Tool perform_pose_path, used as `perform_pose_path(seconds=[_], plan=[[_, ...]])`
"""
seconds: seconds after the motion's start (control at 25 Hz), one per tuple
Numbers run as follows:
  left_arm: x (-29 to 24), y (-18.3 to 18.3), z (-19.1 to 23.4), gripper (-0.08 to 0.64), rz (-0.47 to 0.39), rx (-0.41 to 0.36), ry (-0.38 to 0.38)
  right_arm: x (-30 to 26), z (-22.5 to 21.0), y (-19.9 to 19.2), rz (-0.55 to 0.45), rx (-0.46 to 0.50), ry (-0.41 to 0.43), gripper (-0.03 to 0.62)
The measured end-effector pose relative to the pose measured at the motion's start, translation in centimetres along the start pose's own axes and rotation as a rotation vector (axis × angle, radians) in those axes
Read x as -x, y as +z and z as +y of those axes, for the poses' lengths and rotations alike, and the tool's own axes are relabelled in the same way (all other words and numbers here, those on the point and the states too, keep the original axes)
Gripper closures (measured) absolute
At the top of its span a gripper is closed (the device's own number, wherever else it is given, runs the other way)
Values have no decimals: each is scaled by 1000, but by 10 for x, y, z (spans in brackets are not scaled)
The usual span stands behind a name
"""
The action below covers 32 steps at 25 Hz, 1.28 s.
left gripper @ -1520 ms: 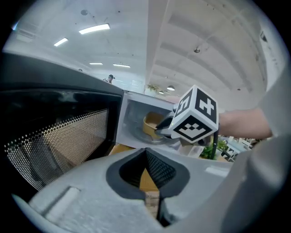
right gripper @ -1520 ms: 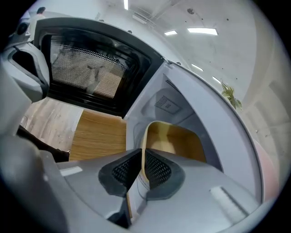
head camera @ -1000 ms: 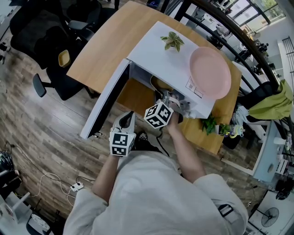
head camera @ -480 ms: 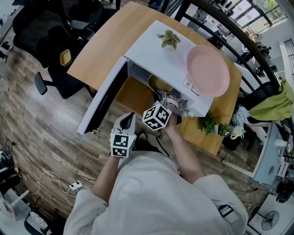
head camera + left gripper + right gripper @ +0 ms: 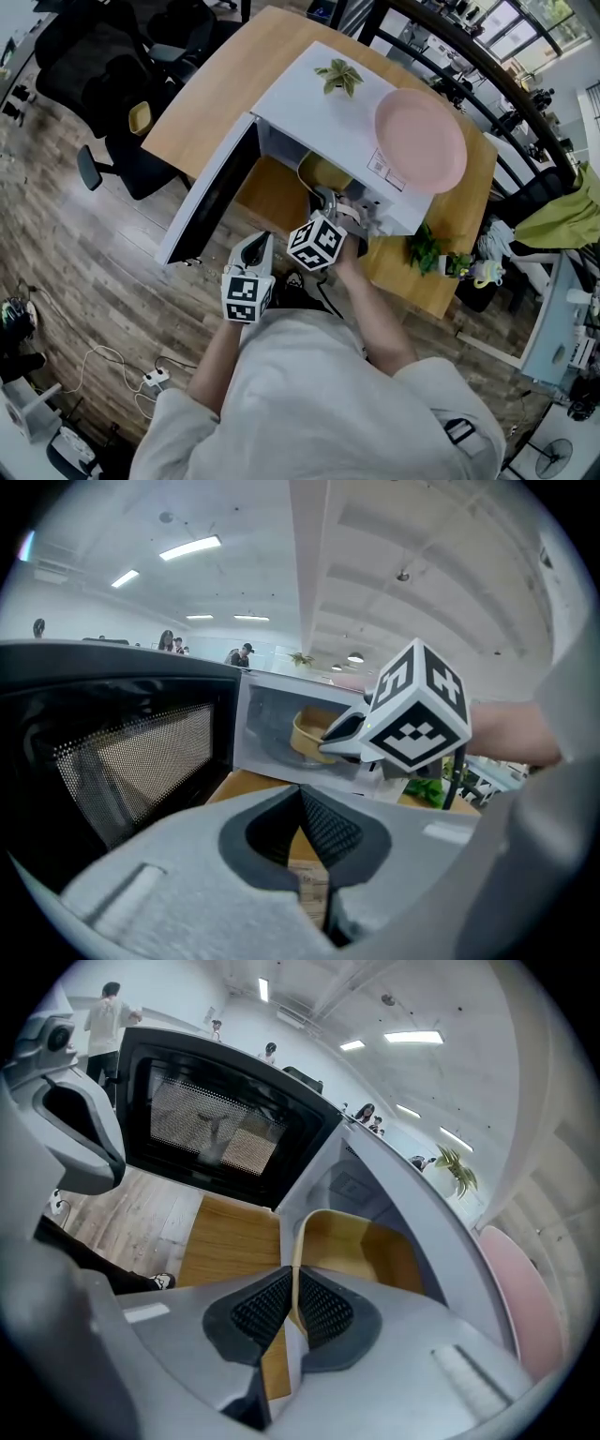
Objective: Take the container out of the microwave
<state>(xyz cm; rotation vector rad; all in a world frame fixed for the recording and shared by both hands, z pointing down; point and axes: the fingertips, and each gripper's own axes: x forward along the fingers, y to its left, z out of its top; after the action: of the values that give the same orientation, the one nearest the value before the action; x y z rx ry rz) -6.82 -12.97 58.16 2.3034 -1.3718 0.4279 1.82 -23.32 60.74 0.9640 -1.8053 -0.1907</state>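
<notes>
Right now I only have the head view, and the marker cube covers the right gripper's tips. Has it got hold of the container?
Observer: Yes. The right gripper view shows the right gripper shut on the thin rim of the container.
Operator: Is the container out yet?
Observer: No. In the left gripper view it sits inside the microwave cavity.
Operator: And the left gripper?
Observer: The left gripper is shut with nothing between its jaws, held back beside the open door.

Open door (image 5: pixel 208 204) walls the microwave (image 5: pixel 319 117) mouth's left.
</notes>
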Motion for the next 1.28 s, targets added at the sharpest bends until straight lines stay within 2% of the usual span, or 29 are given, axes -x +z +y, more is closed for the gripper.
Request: perform_pose_path(seconds=[0.36,0.92,1.28], plan=[[9,-7,-13,557,-1,8,33,11,8,-7,-37,14,18,557],[34,-14,-13,557,-8,14,135,30,32,-14,-110,62,70,558],[36,-8,-11,557,-23,20,131,43,45,-8,-146,63,84,557]])
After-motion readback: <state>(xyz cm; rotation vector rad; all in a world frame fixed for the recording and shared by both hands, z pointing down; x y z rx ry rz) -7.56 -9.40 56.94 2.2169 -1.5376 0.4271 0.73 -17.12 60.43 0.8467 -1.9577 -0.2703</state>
